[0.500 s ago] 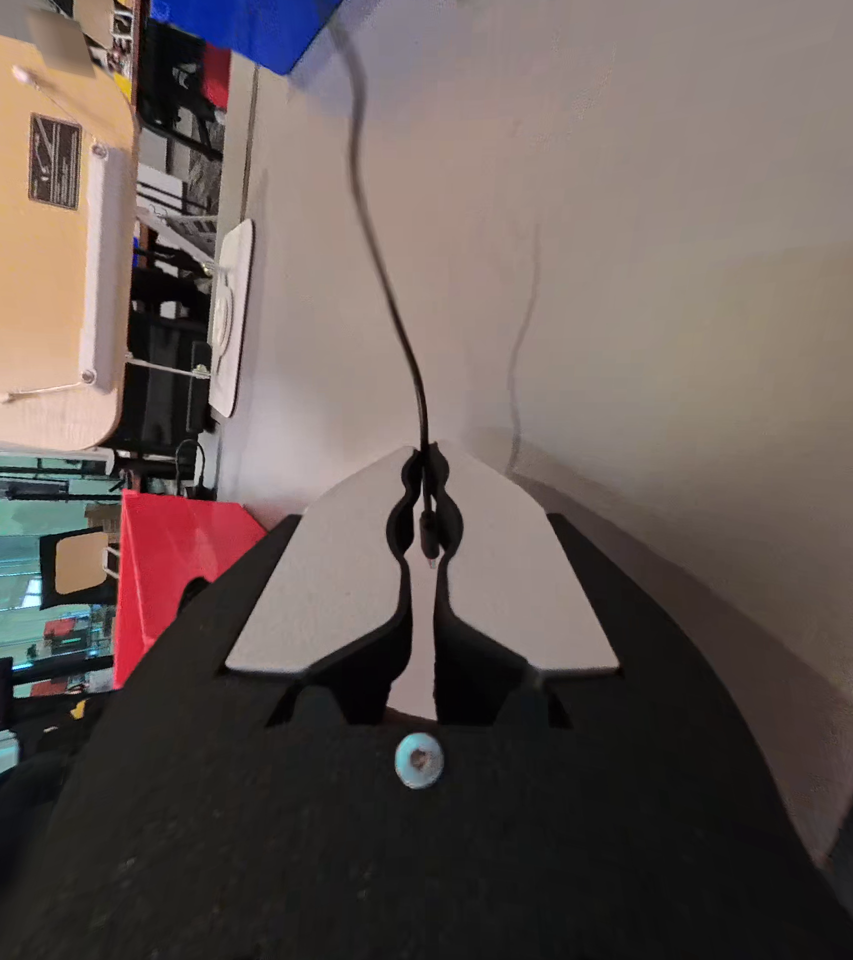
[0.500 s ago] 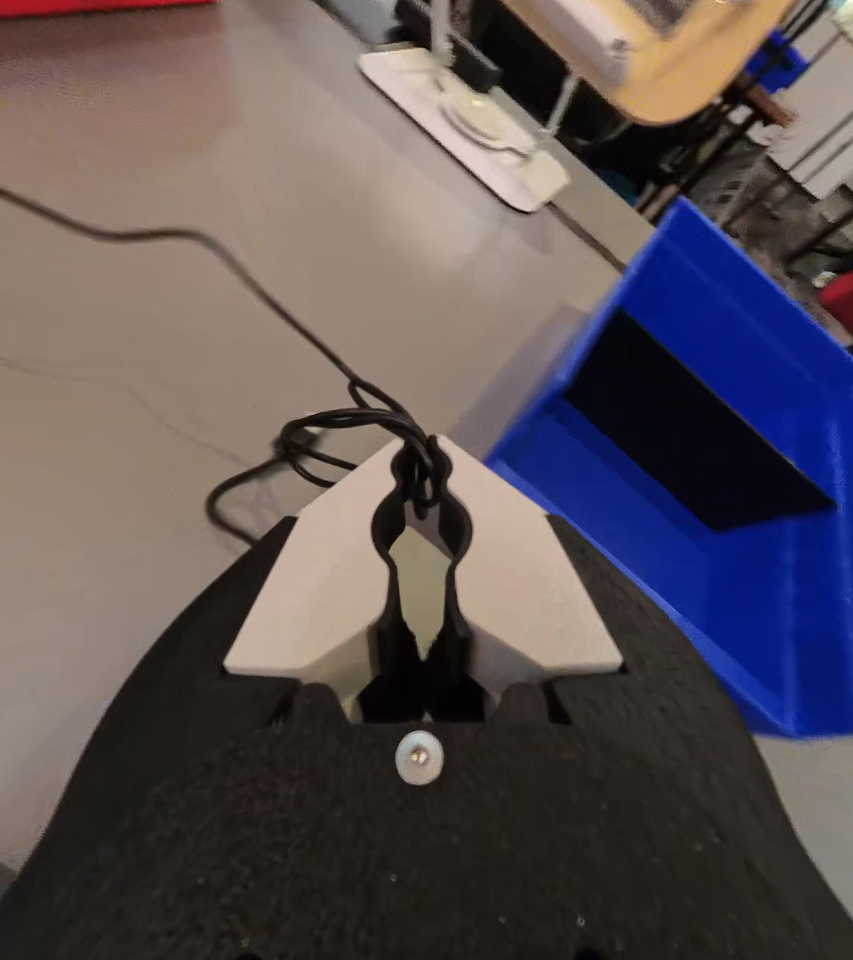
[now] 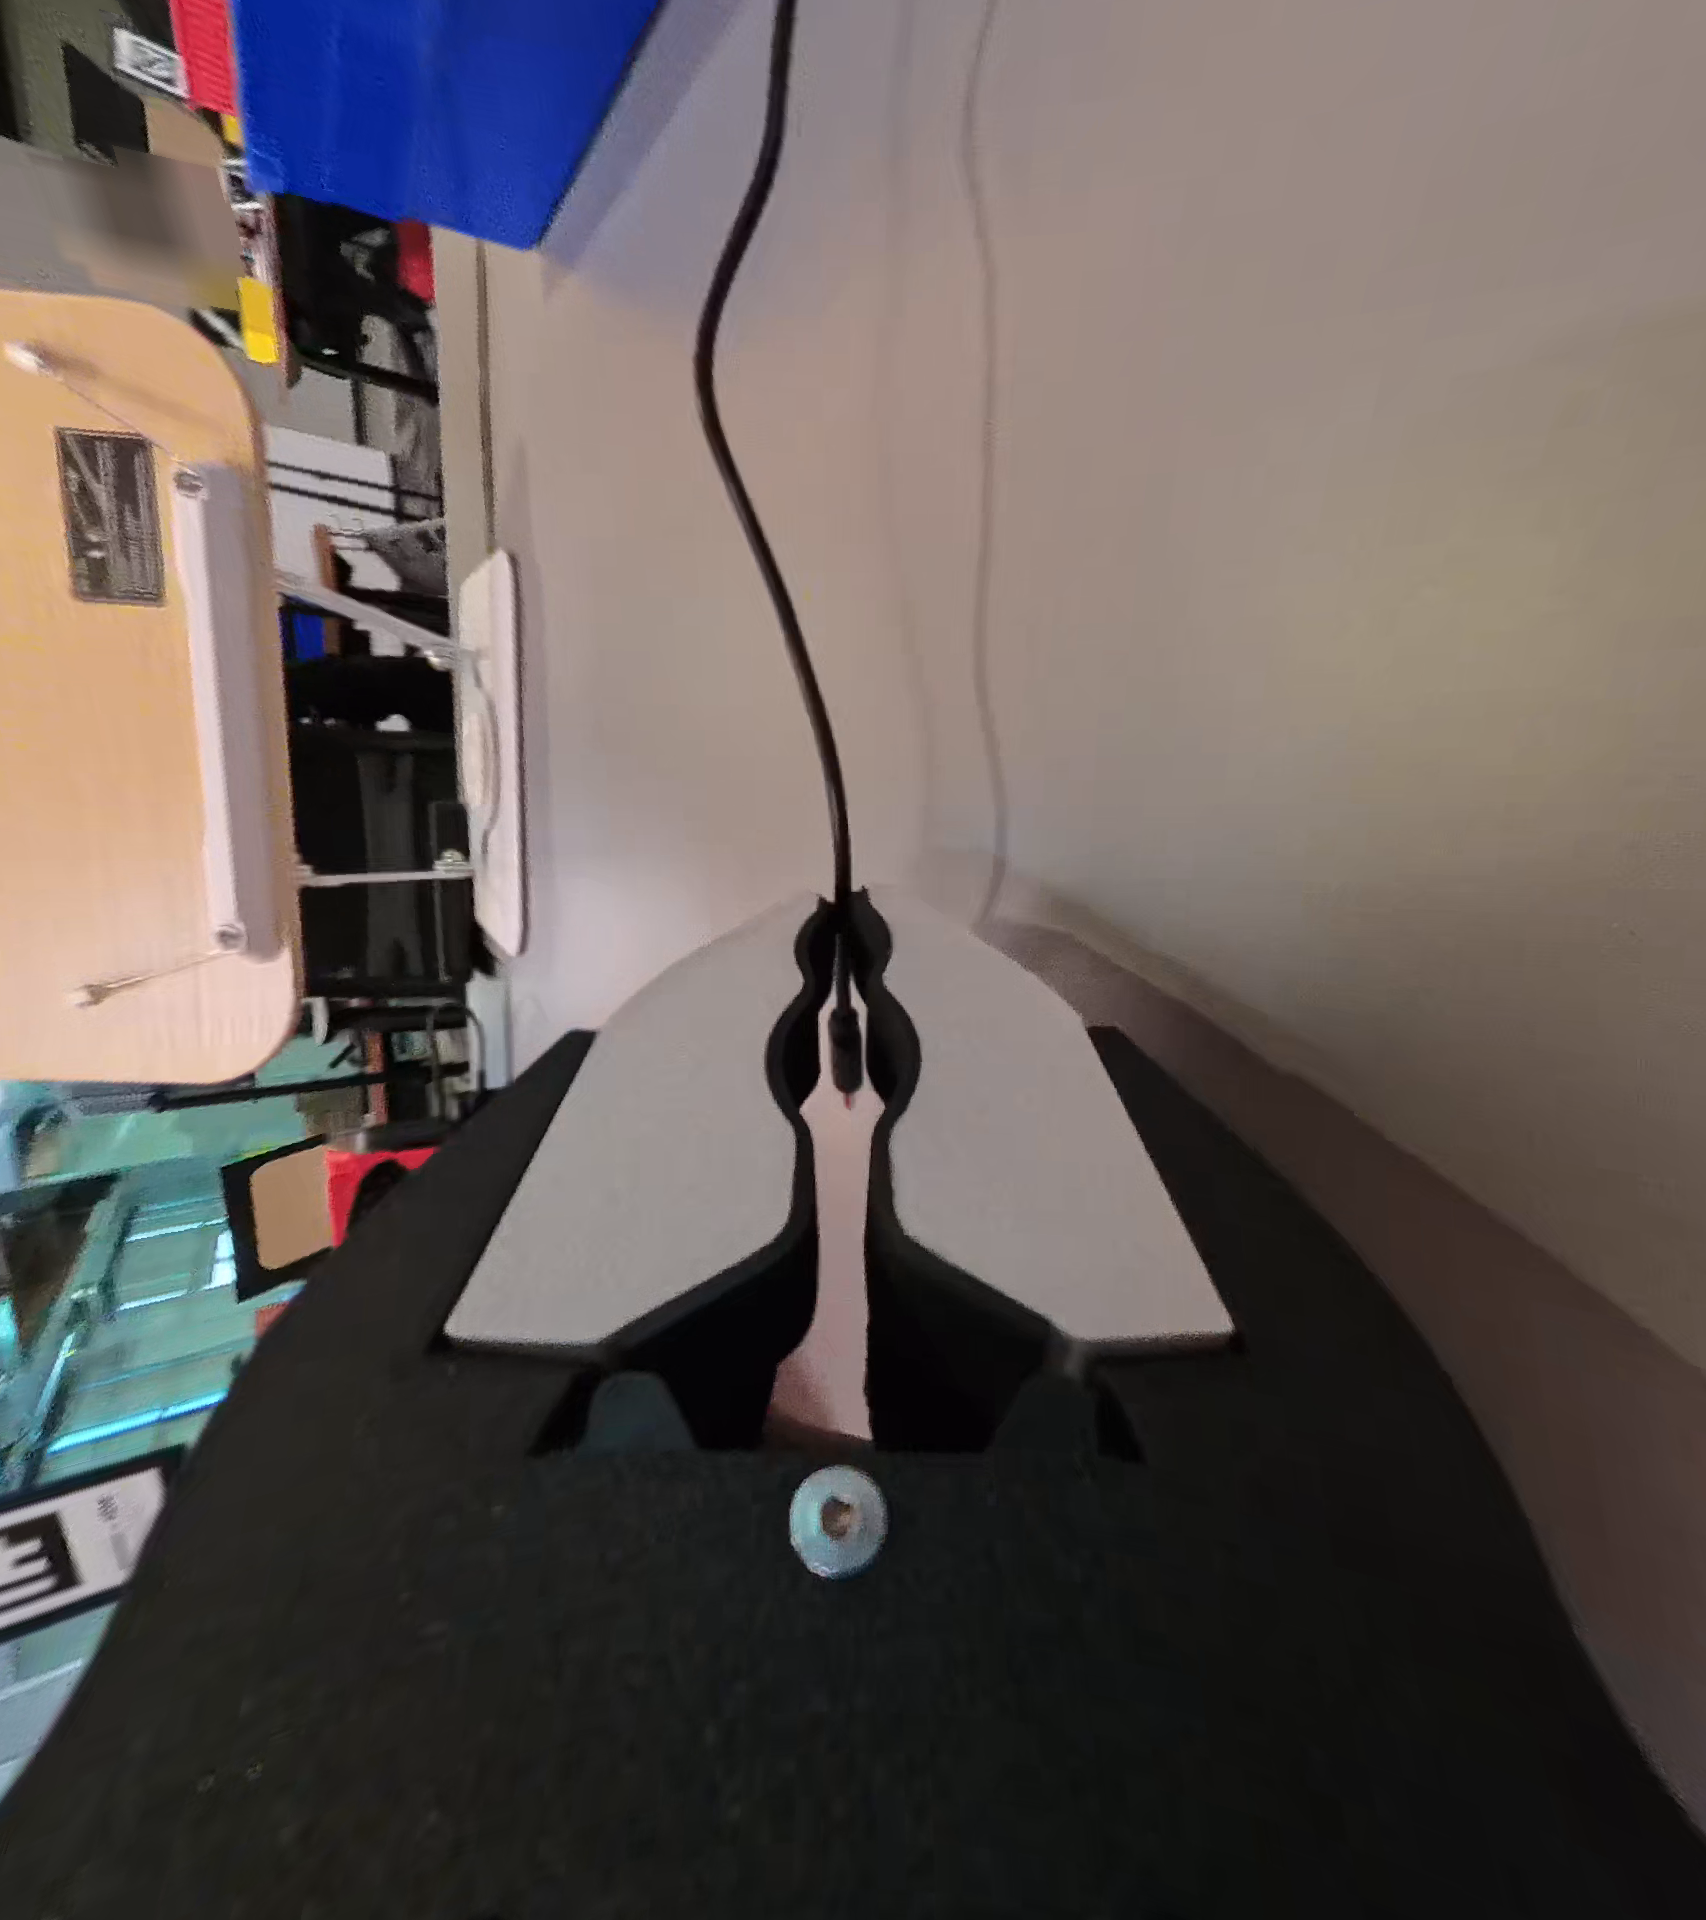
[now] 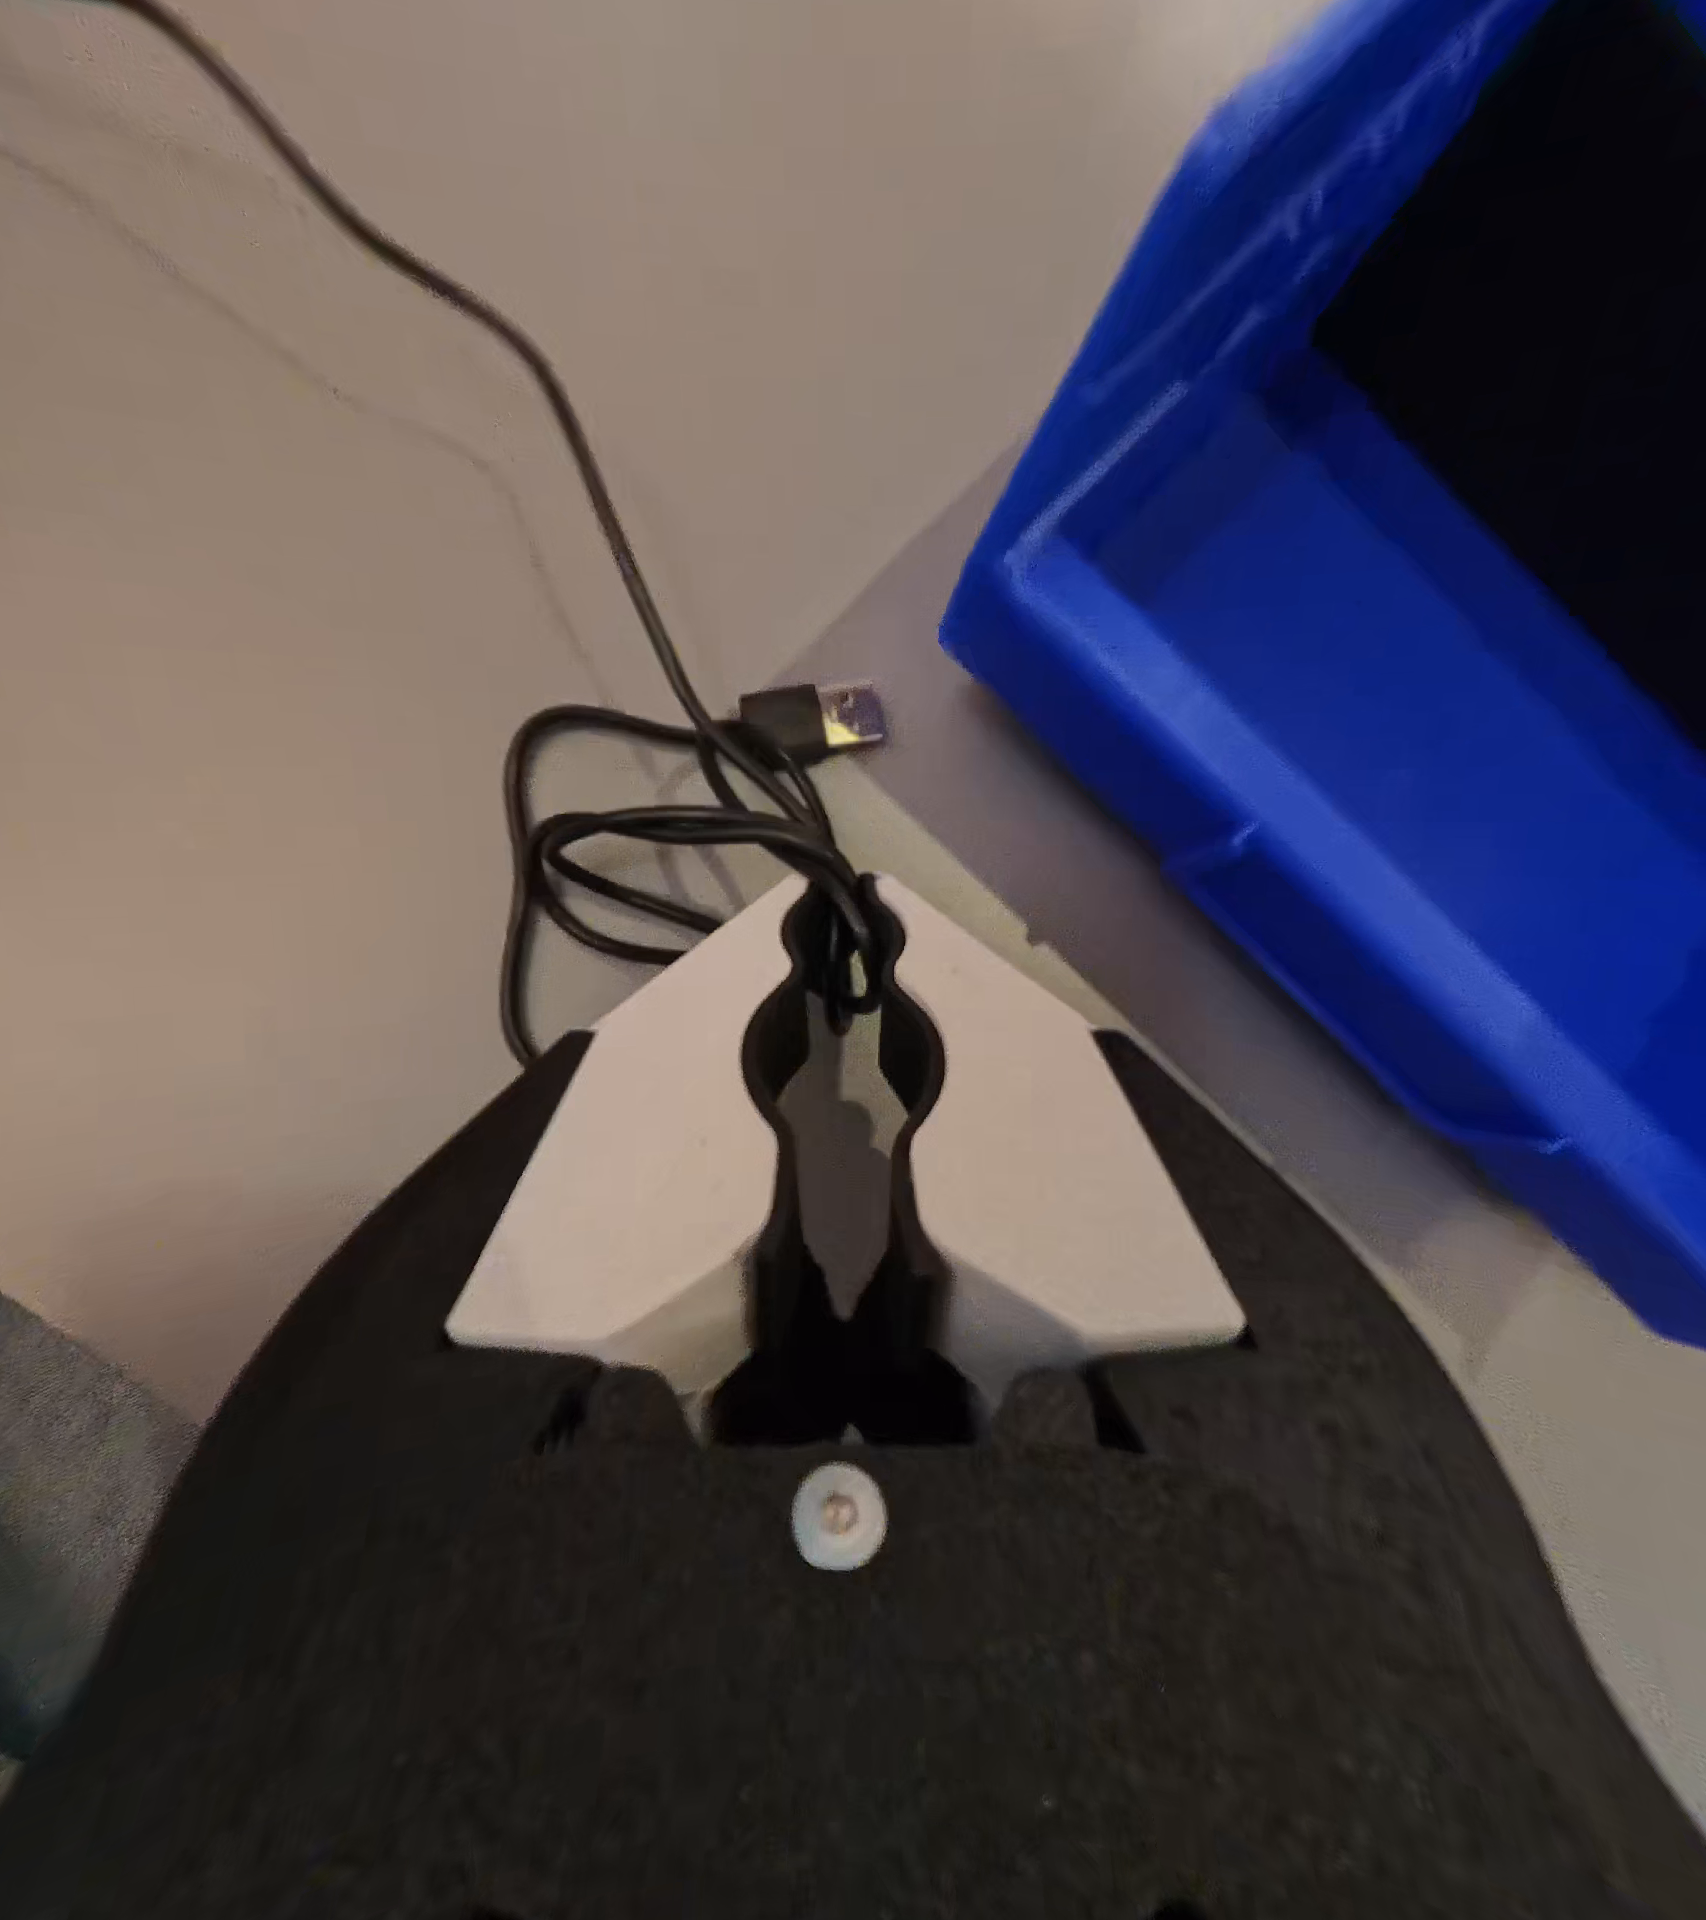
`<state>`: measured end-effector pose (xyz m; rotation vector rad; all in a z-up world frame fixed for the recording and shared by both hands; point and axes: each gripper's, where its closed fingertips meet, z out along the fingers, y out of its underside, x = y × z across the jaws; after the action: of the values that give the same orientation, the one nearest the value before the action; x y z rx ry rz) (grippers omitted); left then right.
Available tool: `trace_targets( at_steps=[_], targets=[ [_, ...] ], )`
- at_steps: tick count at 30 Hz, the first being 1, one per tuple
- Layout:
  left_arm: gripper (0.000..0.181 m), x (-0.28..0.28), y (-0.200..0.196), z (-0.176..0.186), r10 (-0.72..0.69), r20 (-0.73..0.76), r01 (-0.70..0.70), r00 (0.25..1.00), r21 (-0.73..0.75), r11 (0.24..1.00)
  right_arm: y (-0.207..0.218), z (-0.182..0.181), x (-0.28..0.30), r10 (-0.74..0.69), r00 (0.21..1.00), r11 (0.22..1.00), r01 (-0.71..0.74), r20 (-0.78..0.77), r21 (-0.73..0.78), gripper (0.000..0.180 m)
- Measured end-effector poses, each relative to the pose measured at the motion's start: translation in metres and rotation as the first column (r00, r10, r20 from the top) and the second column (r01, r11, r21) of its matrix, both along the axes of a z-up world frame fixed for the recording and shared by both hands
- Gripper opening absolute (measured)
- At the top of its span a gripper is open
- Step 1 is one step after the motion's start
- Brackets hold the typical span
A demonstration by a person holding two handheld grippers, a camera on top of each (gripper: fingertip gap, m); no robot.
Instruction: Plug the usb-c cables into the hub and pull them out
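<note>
Pinching black cable (image 3: pixel 833 997) between left tool (image 3: pixel 841 904) tips; right tool (image 4: pixel 841 904) clamping its coils

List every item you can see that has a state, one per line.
left hand-held gripper: shut on black cable near its small plug.
right hand-held gripper: shut on the cable's bunched loops.
USB plug: unplugged, lying on the table.
blue bin: open-topped.
</note>
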<state>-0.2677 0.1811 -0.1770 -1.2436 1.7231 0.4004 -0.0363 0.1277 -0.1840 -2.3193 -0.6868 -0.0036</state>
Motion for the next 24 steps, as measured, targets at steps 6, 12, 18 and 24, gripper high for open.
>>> trace_targets(
  at_steps=[6,12,18,24],
  targets=[
    [0.025,0.025,0.003,0.002,0.089,0.177,-0.043,0.98,-0.252,0.967,0.001,-0.01,0.032,-0.097,0.994,0.995,0.098,0.058,-0.012,0.01],
    [0.026,0.007,-0.014,0.033,0.217,0.389,-0.001,0.895,-0.484,0.875,-0.005,0.029,0.043,-0.086,0.996,0.993,0.087,-0.012,0.086,0.03],
    [0.026,-0.045,-0.014,0.051,0.448,0.458,-0.062,0.767,-0.643,0.763,-0.02,0.132,0.027,0.075,0.918,0.939,0.066,-0.39,0.336,0.036],
    [0.038,-0.126,0.021,0.068,0.72,0.356,-0.162,0.596,-0.825,0.542,-0.034,0.14,-0.092,0.389,0.617,0.902,-0.107,-0.684,0.417,0.037]
  ],
)
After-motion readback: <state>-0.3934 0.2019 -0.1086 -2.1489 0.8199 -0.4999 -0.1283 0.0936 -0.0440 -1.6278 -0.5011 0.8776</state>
